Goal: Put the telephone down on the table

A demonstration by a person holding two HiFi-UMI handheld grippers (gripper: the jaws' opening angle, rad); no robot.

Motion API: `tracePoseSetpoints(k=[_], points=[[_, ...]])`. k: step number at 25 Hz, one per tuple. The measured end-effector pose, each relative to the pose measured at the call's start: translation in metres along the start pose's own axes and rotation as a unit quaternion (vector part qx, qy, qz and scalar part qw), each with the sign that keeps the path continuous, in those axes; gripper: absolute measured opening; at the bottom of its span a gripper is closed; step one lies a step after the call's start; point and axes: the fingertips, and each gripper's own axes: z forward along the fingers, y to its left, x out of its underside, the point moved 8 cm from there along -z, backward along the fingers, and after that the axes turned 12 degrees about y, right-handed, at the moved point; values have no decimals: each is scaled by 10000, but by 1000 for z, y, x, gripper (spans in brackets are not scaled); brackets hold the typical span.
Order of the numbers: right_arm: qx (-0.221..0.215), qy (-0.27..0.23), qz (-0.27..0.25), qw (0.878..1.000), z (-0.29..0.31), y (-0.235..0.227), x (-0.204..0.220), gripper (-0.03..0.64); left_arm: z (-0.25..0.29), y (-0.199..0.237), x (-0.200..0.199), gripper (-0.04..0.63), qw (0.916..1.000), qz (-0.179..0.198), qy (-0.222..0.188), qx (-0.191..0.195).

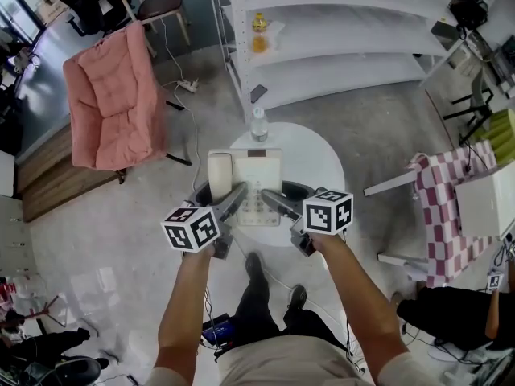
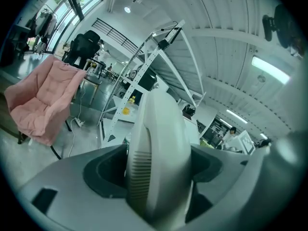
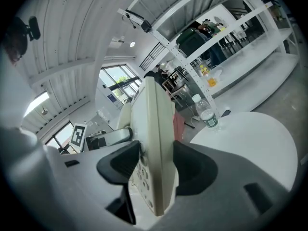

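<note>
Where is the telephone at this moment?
Head view, centre: the telephone is over the round white table, left gripper on its handset, right gripper on its keypad side, water bottle just beyond.

We note telephone: cream plastic, smooth, faint sheen; handset same plastic, ribbed grille. Left gripper, right gripper: grey plastic, matt, darker pads. Table: white, smooth, matt. Bottle: clear plastic. Armchair: pink cloth, quilted, soft. Floor: grey, polished; we see glossy reflections. Shelf: white, smooth.
</note>
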Motion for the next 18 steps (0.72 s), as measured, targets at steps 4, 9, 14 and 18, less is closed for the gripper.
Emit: tracePoseSetpoints(k=[4, 9, 14, 18], points=[[8, 76, 167, 9998, 16, -17, 5, 209, 16, 17, 7, 365, 9998, -100, 175, -25], [45, 180, 367, 9992, 34, -38, 14, 209, 35, 38, 18, 364, 9990, -244, 366, -30], [75, 264, 572, 9980, 52, -60, 24, 210, 55, 58, 30, 362, 9977, -355, 570, -46], [116, 342, 745, 9966, 65, -76, 30, 210, 70, 73, 38, 362, 9964, -433, 727, -54]])
